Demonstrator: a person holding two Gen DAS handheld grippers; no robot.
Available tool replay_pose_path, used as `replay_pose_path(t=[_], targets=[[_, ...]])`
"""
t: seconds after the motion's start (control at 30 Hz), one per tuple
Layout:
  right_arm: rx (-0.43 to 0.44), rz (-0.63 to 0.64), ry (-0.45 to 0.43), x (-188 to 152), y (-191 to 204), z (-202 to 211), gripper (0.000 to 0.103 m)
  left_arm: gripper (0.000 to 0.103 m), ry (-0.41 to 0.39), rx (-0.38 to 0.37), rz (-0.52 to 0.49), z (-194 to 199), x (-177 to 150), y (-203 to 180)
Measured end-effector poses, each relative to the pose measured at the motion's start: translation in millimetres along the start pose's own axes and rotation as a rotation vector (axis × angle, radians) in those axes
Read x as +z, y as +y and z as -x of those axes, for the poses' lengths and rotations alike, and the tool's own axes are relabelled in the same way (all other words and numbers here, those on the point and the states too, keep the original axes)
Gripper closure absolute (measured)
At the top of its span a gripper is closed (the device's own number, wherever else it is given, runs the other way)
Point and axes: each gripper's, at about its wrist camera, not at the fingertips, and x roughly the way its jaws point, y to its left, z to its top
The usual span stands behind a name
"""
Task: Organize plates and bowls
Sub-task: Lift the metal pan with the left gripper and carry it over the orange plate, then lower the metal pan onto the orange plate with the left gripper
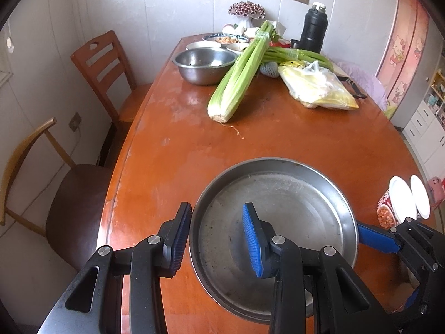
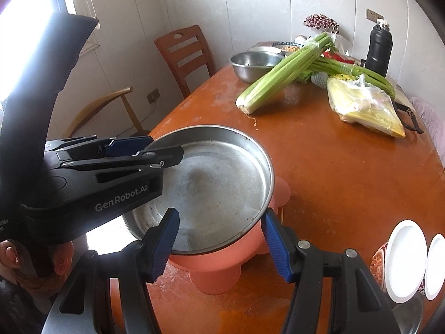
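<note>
A wide, shallow steel pan sits at the near end of the wooden table. My left gripper is shut on its left rim, with one finger outside the wall and one inside. My right gripper clamps the near right rim the same way. In the left wrist view only one of its blue fingers shows, at the pan's right edge. A salmon-pink scalloped dish lies under the pan. I cannot tell whether the two touch.
Farther up the table are a steel bowl, celery, bagged corn, a black flask and plates of food. White-lidded noodle cups stand close on the right. Two chairs line the left side.
</note>
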Motion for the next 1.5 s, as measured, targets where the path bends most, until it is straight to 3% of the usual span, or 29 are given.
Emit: replay_pose_path(t=[0.63,1.5], targets=[[0.011,-0.017,0.102,-10,-12,-41,0.042,0.065,0.057,-0.006,-0.007,-29,-7,1],[0.002,-0.018,0.097,-19,-20,-26,0.04,0.064,0.053,-0.039,0.025,-21,-13,7]])
